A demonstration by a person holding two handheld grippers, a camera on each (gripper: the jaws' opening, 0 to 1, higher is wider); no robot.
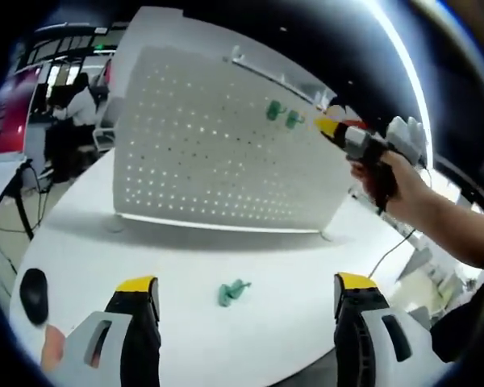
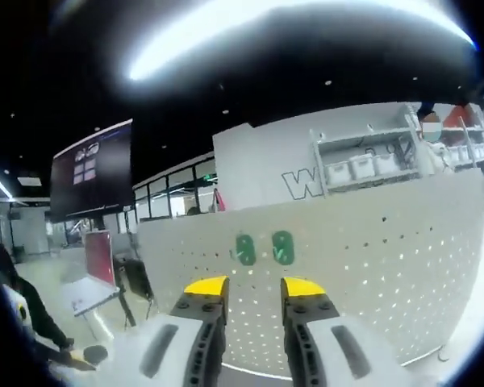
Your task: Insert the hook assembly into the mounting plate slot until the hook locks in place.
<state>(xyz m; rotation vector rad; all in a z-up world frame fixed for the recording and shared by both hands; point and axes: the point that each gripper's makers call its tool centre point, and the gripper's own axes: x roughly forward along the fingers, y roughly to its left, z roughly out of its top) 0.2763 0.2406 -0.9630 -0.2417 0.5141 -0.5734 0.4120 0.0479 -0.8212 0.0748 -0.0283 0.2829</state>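
Green hooks (image 2: 262,247), two of them, hung high on the white perforated plate (image 1: 218,153), and the right tool (image 2: 254,286) hovered just before them, jaws slightly parted and pinching nothing, likely checking the seating. A third green hook (image 1: 232,292) lay on the white surface (image 1: 226,258) at lower centre, between the spread, empty jaws of the left tool (image 1: 246,282), apparently lined up for pickup.
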